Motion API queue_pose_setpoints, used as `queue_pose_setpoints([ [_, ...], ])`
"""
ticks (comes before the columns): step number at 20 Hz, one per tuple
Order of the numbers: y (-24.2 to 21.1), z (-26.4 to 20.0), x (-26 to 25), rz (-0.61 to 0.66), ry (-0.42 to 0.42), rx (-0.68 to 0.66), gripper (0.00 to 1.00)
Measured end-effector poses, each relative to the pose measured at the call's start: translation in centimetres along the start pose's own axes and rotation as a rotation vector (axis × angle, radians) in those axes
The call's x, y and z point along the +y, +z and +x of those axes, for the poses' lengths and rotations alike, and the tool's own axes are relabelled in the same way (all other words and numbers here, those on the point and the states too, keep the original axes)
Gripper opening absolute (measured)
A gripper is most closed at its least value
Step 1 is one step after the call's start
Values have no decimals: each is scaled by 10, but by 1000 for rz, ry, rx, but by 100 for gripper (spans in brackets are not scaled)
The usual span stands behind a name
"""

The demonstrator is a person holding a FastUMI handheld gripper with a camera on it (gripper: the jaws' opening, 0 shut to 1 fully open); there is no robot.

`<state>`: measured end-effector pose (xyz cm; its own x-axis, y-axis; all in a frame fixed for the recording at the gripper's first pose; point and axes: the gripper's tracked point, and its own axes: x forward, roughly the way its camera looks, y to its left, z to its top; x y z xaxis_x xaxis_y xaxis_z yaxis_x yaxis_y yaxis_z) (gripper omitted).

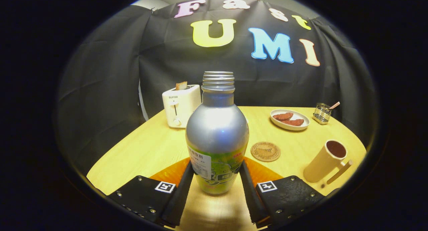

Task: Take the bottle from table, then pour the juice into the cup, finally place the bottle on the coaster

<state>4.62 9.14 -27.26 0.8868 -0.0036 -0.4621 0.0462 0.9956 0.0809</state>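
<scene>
- Bottle point(217, 134) stands upright, uncapped, at frame centre, between the gripper point(216, 177) fingers.
- Both fingers press its lower sides, clamped on it.
- Coaster point(265, 151) and cup point(326, 160) lie right of it on the counter point(150, 147).

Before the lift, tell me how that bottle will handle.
The bottle looks like smooth metal, so probably rigid but slippery. The fingers grip low on a tall body, so it may tilt. Its open neck could spill.

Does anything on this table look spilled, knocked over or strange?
Nothing spilled or toppled. The bottle stands upright between the gripper fingers, cap already off. The cup only seems to lean, likely from the lens. The coaster lies flat.
</scene>
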Motion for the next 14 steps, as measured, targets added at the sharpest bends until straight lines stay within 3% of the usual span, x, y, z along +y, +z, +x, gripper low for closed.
queue_pose_setpoints([
  [6, 48, -15, -23, 140, -19, -92, 74],
  [14, 63, -24, -58, 259, -43, -107, 74],
])
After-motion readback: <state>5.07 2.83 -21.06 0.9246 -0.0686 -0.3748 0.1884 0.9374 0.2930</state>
